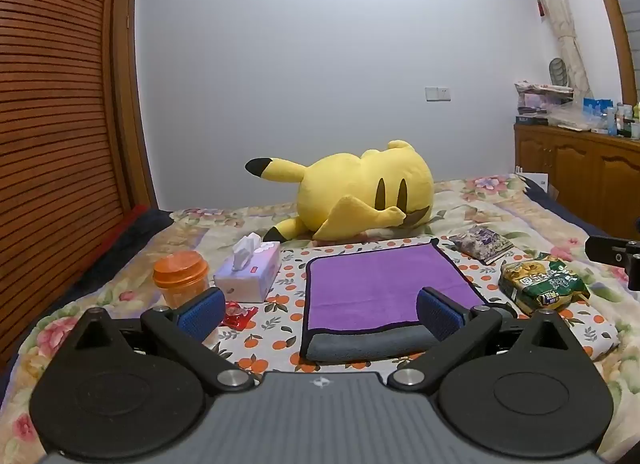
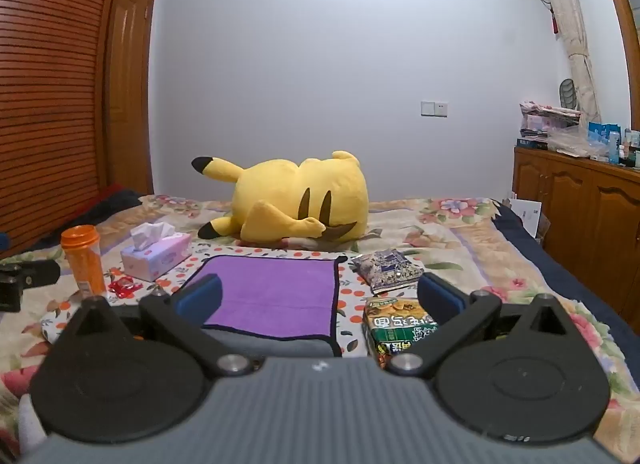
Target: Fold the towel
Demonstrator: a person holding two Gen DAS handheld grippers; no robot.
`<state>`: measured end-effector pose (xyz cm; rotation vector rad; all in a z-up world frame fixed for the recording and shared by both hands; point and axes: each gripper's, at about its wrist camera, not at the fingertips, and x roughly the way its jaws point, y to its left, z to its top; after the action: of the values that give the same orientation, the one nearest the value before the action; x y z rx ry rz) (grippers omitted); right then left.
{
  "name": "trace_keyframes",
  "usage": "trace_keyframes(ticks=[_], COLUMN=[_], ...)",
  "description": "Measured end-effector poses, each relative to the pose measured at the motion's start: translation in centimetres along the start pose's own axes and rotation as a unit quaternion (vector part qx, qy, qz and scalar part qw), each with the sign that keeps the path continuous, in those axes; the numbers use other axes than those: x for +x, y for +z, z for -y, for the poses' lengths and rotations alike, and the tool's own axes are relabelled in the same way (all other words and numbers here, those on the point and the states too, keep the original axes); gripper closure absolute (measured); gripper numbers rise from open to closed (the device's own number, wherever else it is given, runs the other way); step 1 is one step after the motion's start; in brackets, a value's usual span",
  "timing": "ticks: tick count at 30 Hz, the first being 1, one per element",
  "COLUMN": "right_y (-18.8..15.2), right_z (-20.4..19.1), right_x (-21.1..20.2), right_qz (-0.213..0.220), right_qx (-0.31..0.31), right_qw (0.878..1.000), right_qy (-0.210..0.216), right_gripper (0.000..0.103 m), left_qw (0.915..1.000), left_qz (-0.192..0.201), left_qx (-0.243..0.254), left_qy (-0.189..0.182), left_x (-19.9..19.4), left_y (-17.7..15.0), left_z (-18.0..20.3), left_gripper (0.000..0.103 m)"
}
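A purple towel (image 1: pixel 380 288) with a dark border lies on a fruit-print cloth on the bed, its near edge turned over to show the grey underside (image 1: pixel 372 346). It also shows in the right wrist view (image 2: pixel 276 294). My left gripper (image 1: pixel 320 310) is open and empty, just short of the towel's near edge, its right pad (image 1: pixel 436 314) over the towel's near right corner. My right gripper (image 2: pixel 320 298) is open and empty, over the towel's near right part and a green snack bag (image 2: pixel 400 330).
On the bed: an orange lidded cup (image 1: pixel 182 278), a tissue box (image 1: pixel 250 274), a red wrapper (image 1: pixel 238 314), a purple packet (image 1: pixel 482 244), a green snack bag (image 1: pixel 540 286), and a yellow plush (image 1: pixel 356 193) behind the towel. A wooden cabinet (image 1: pixel 580 167) stands at the right.
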<state>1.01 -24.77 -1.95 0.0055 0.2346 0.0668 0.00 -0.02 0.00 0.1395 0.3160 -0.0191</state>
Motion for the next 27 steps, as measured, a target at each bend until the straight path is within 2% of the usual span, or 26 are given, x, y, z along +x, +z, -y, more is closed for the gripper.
trace_keyframes(ticks=[27], right_y=[-0.04], right_z=[0.13], right_x=[0.06], right_qz=[-0.005], right_qx=[0.002], right_qw=[1.000], right_qy=[0.000], right_gripper=[0.000], left_qw=[1.0000], left_qz=[-0.003], left_qx=[-0.002], left_qy=[0.001], left_x=[-0.07], left_y=[-0.18], left_z=[-0.42], left_gripper=[0.000])
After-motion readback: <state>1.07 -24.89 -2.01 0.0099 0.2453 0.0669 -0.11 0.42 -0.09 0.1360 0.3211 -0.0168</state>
